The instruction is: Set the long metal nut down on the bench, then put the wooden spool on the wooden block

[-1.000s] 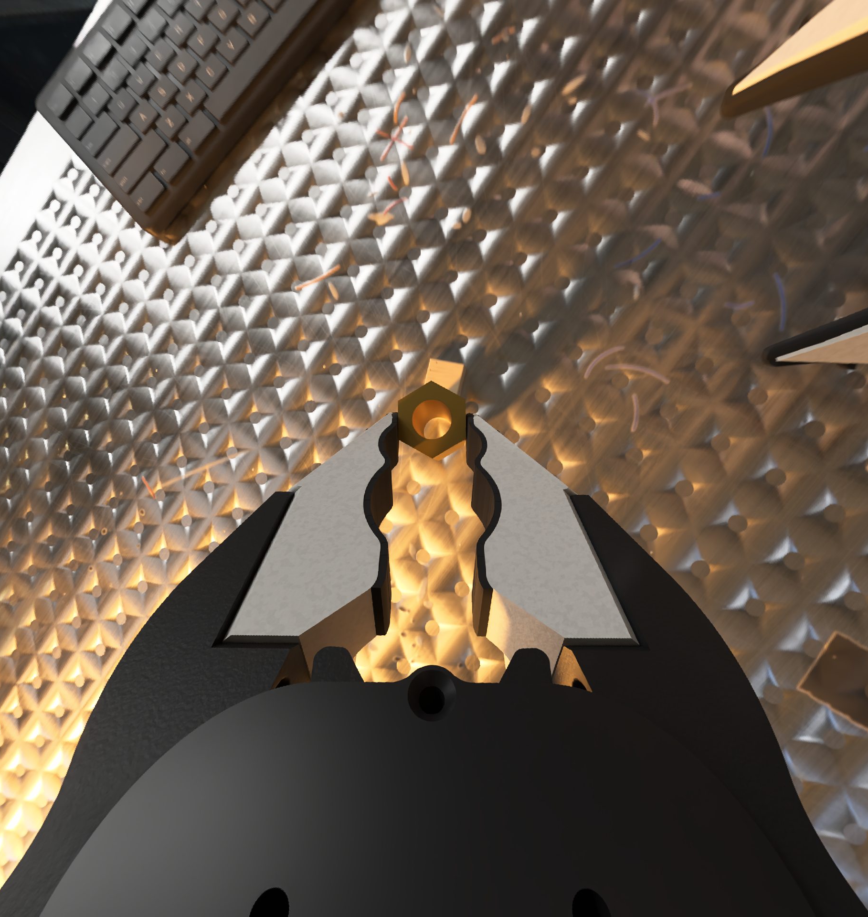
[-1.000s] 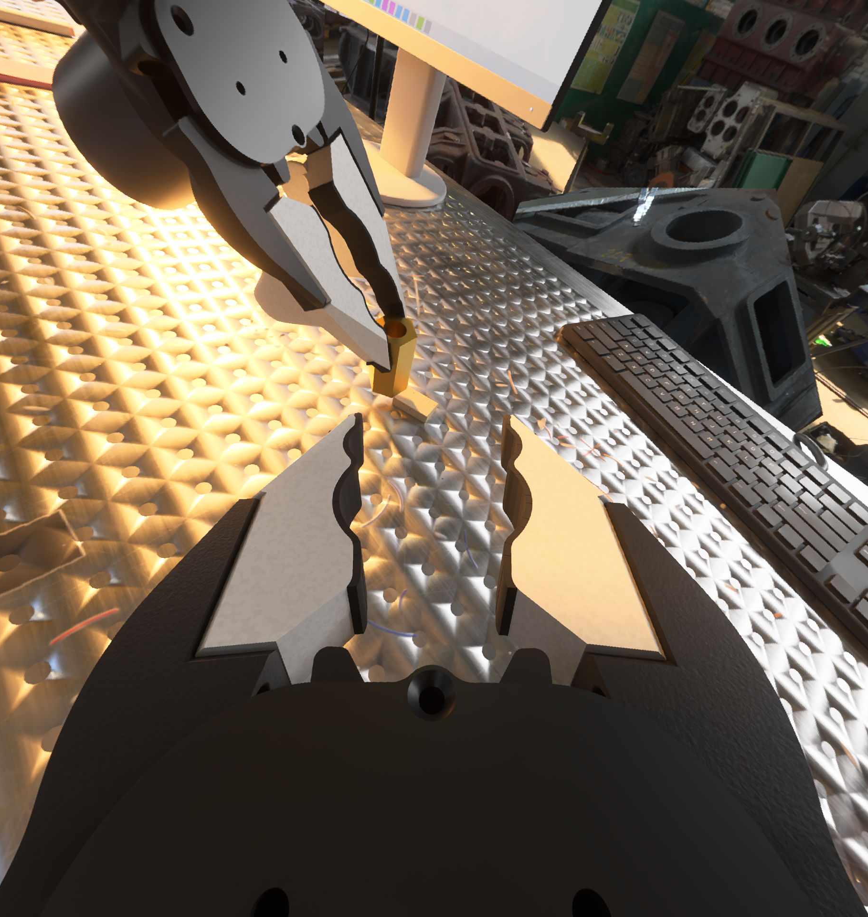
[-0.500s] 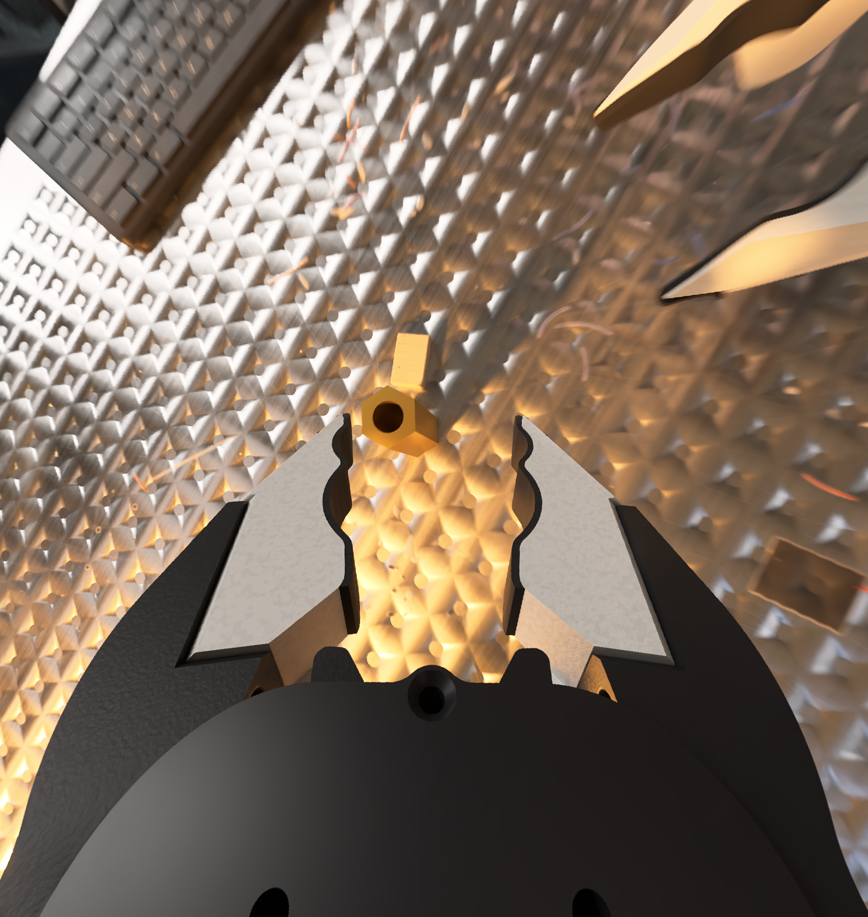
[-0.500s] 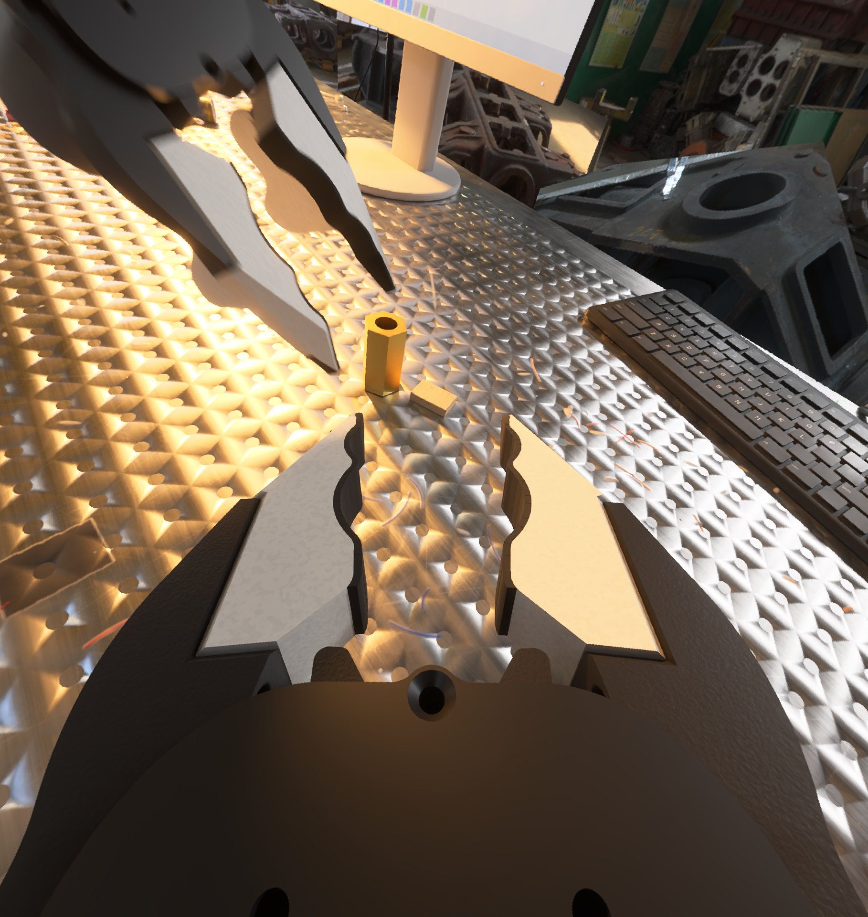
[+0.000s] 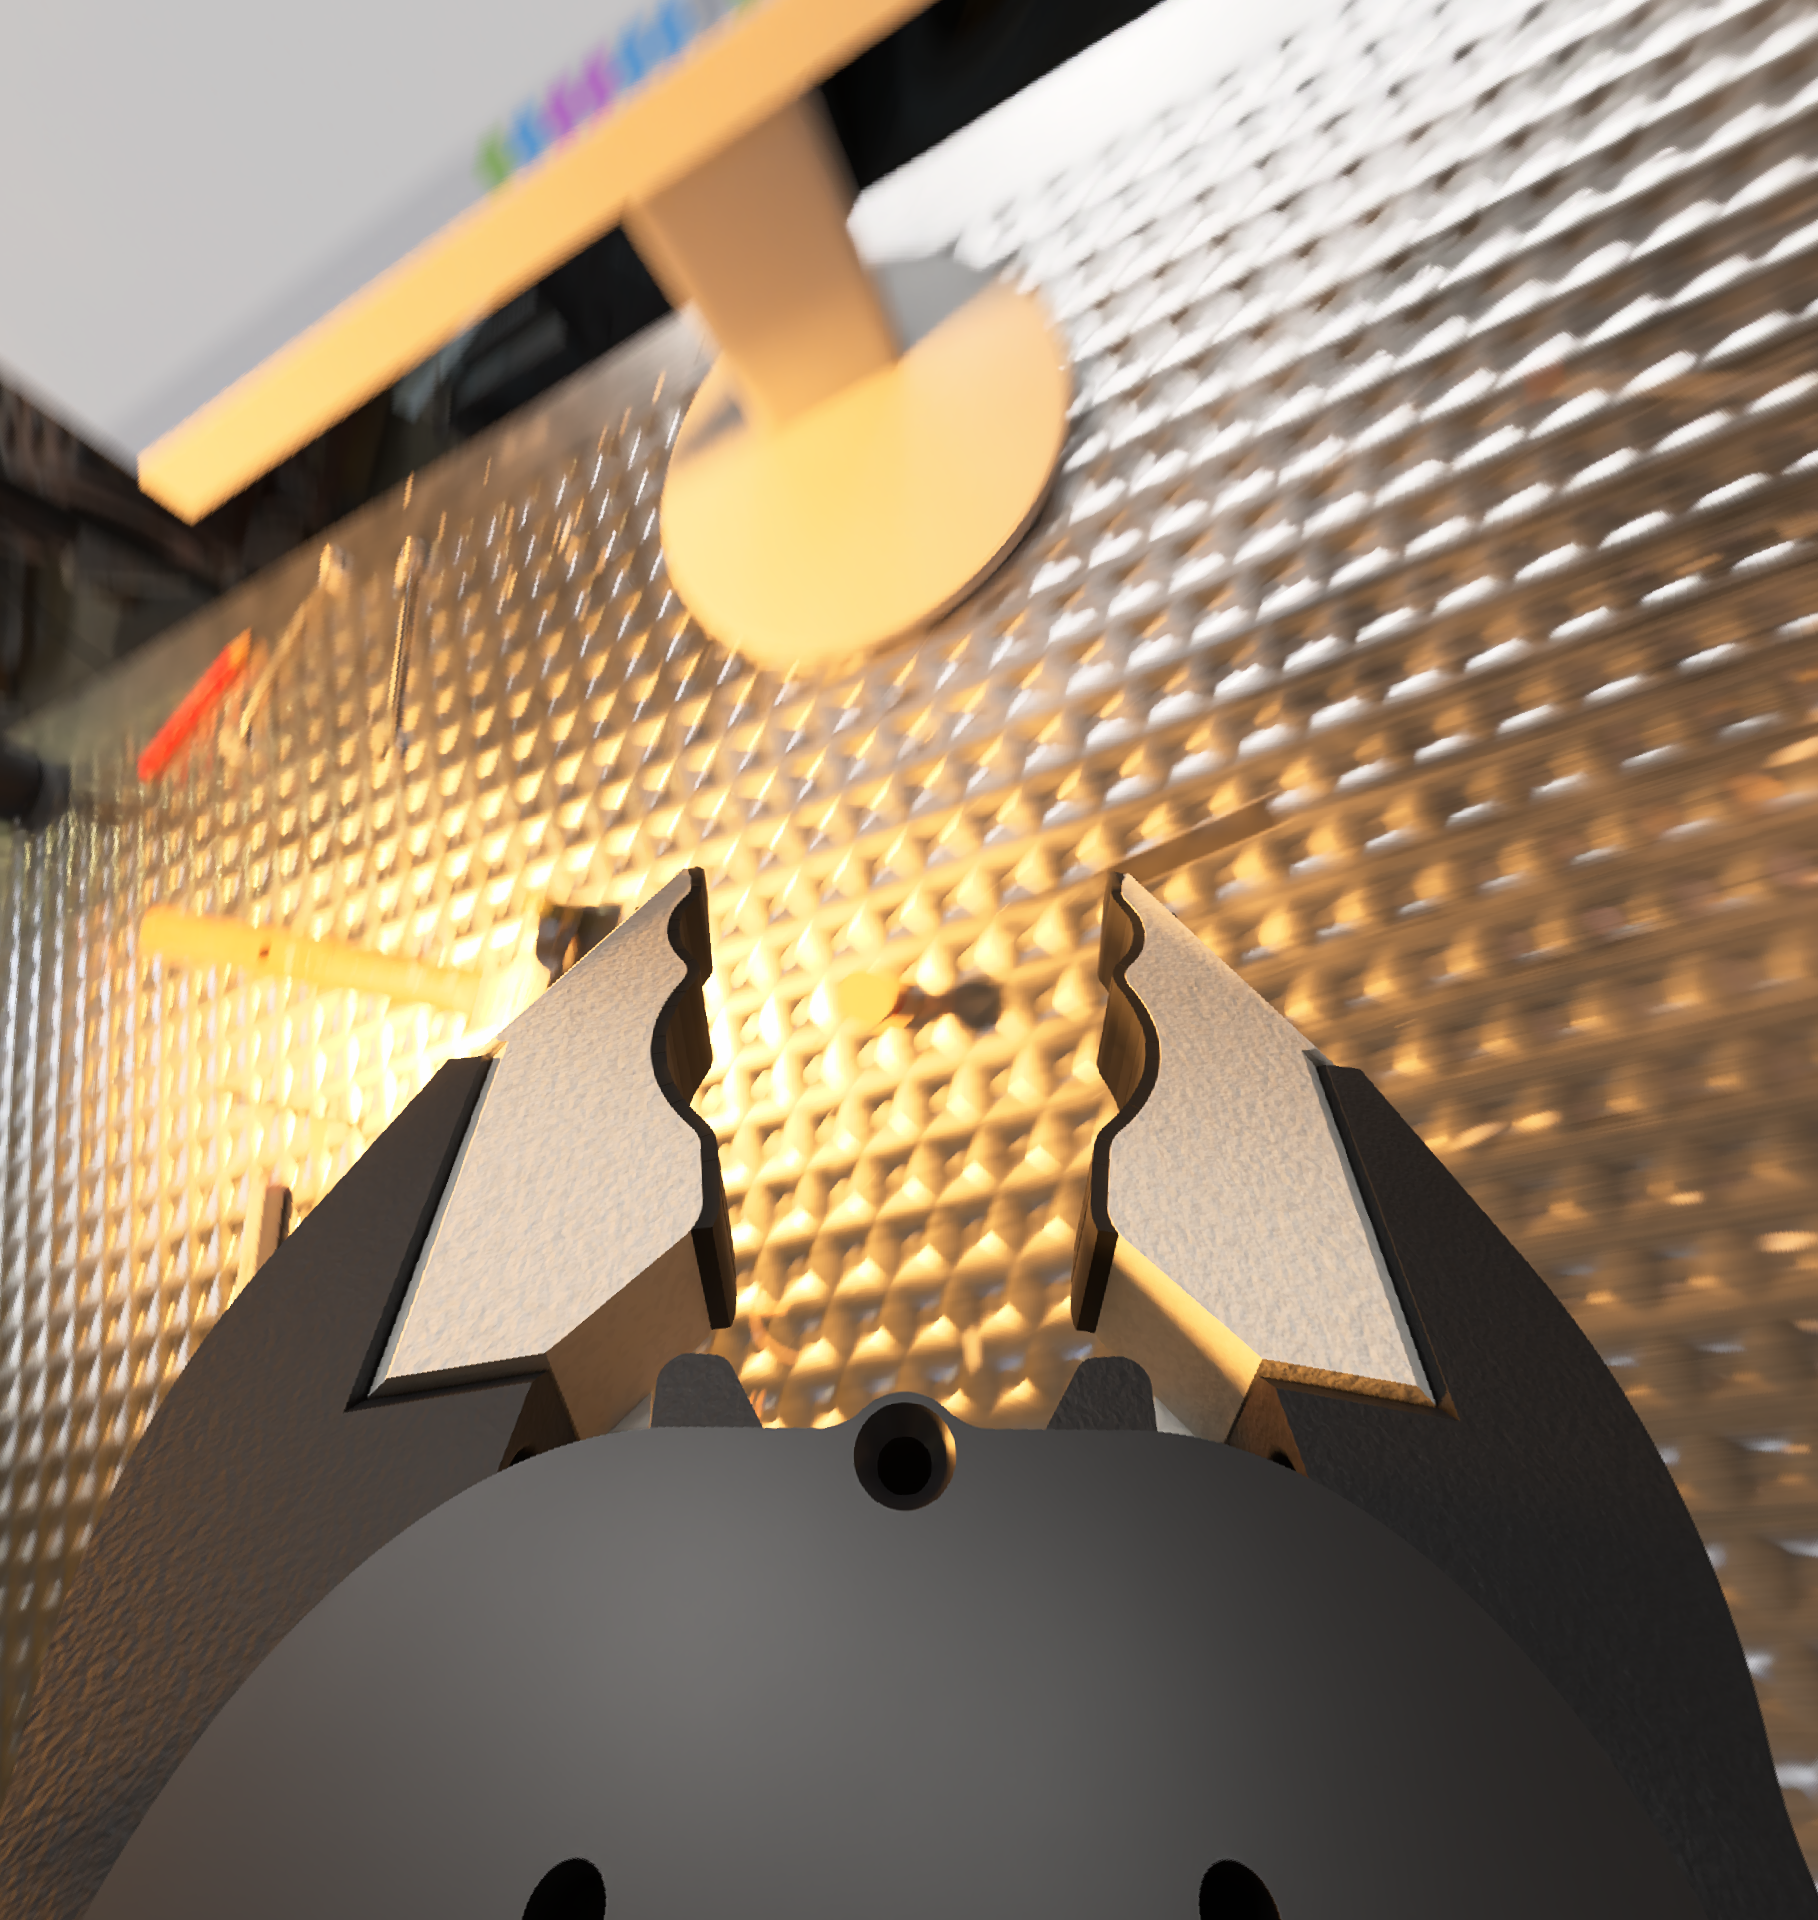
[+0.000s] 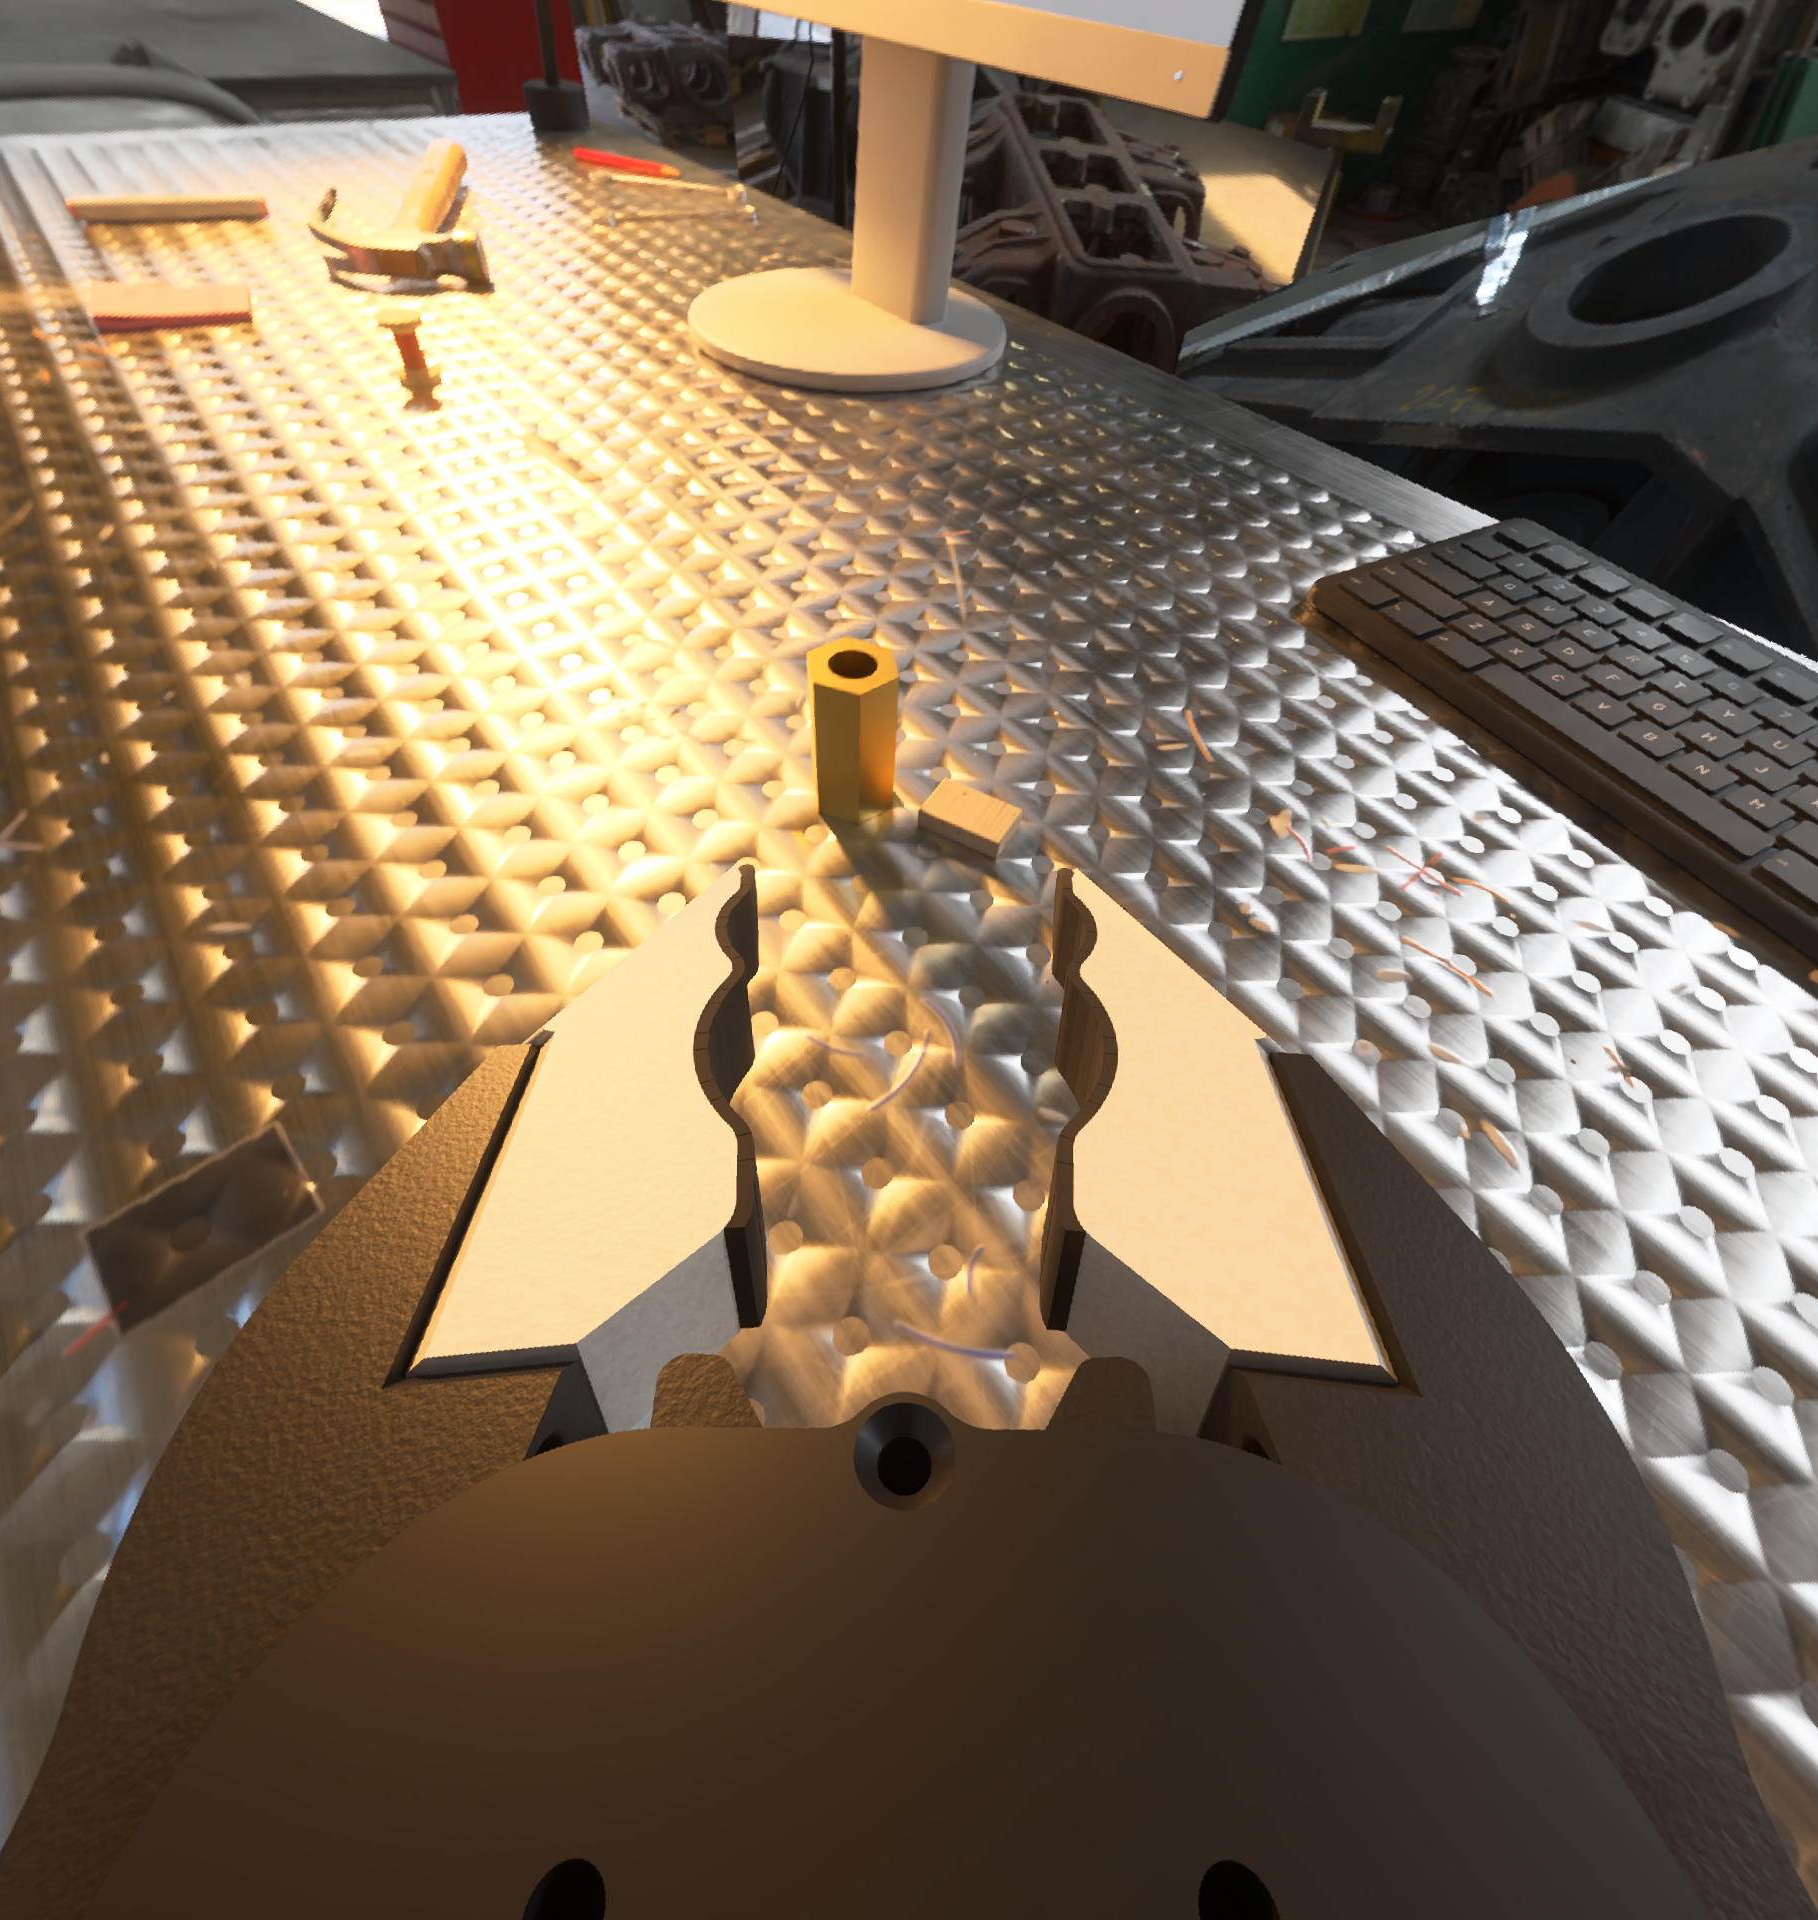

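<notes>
**Nut stands on end, spool waits far off: the risks and the count**

The long metal nut (image 6: 852, 730) stands upright on the bench (image 6: 1300, 1039), on its own, no claw touching it. The small wooden block (image 6: 969, 818) lies just beside its base, to the right. So the first step looks done, and the danger starts here.

The right gripper (image 6: 903, 914) hovers low with its fingers spread and nothing between them, pointed right at the nut and block. The left gripper (image 5: 905, 914) is also spread and empty, aimed across the bench toward the wooden spool (image 5: 910, 1000), which lies on its side near the hammer (image 6: 406, 234), well apart from the block. In the left wrist view the scene is smeared, so the spool's exact pose is hard to read.

What could go wrong? The nut is tall and narrow on a knobbly surface; a nudge from a finger working at the block would likely tip it. The block is small and light, so a spool set down off-centre could roll off or shove it aside. The spool is round too, and could slip out of a loose pinch.

The count: one nut, one block, one spool, one hammer, one monitor stand (image 6: 853, 322), one keyboard (image 6: 1611, 717), two flat red-edged bars (image 6: 167, 208), one red pencil (image 6: 624, 161), two grippers.
</notes>
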